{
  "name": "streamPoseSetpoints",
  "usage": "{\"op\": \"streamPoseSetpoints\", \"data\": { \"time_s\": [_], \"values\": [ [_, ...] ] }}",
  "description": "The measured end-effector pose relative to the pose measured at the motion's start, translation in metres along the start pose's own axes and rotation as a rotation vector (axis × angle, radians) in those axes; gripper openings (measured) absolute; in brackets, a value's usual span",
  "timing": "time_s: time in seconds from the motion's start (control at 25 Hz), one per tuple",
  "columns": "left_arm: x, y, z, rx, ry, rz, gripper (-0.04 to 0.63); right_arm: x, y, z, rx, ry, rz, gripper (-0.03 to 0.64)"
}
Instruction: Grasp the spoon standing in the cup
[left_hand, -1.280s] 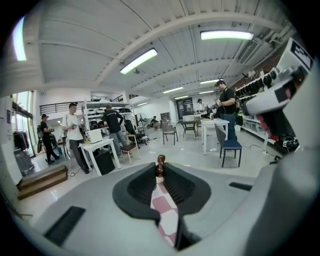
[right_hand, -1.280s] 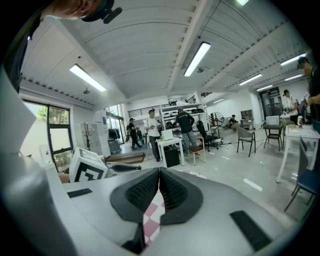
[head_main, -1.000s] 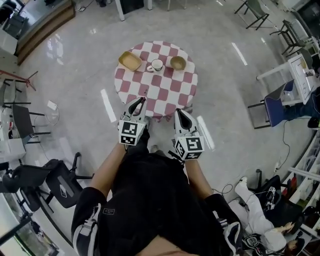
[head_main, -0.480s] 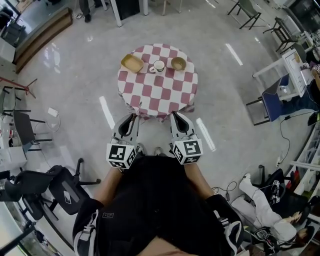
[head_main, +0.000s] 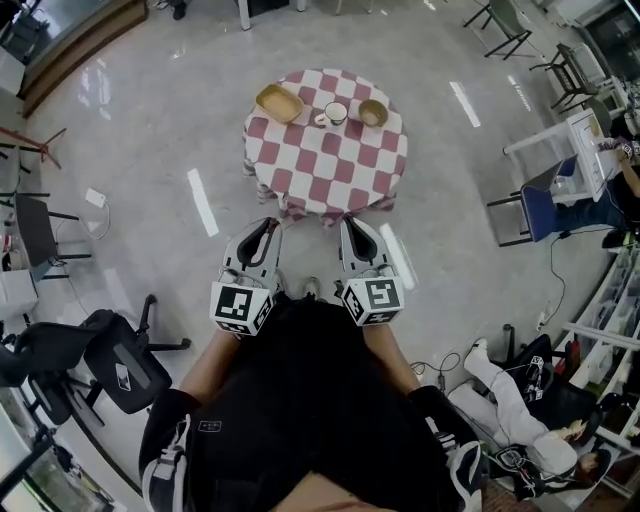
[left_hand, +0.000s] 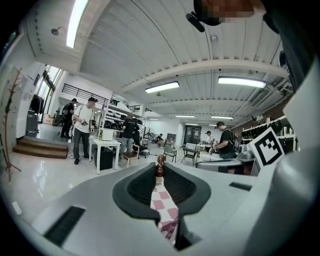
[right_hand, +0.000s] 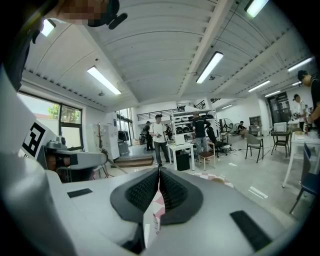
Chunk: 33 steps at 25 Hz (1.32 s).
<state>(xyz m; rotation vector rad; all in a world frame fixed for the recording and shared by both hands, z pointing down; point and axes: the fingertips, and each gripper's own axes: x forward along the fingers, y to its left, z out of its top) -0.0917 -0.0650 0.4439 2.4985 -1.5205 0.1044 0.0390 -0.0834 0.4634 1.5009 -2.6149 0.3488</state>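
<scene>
Approach only: you are standing short of the table (head_main: 320, 170), and the spoon is not yet being grasped.
Going left to right, your left gripper (head_main: 268, 225) is hovering off the table's near edge with its jaws slightly apart on nothing. The cup (head_main: 336, 112) is sitting at the table's far edge, well apart from both grippers, and the spoon is too small to pick out. Your right gripper (head_main: 353, 225) is hovering off the near edge too, jaws closed together and empty. Reaching and gripping are all remaining. The head view is showing the cup, while the left gripper view is showing only checked cloth (left_hand: 161, 200) through its gap.
</scene>
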Motion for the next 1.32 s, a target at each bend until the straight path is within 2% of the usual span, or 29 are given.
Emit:
{"op": "streamPoseSetpoints", "data": {
  "time_s": [0.36, 0.92, 1.32],
  "values": [
    [-0.013, 0.006, 0.003, 0.018, -0.005, -0.006, 0.052, 0.001, 0.019, -0.001, -0.022, 0.002, 0.018, 0.026],
    [-0.021, 0.014, 0.005, 0.005, -0.024, 0.014, 0.052, -0.002, 0.026, -0.002, -0.024, 0.012, 0.011, 0.026],
    [-0.023, 0.014, 0.0, -0.015, -0.014, -0.005, 0.052, 0.002, 0.032, -0.004, -0.027, 0.012, 0.011, 0.026]
  ]
}}
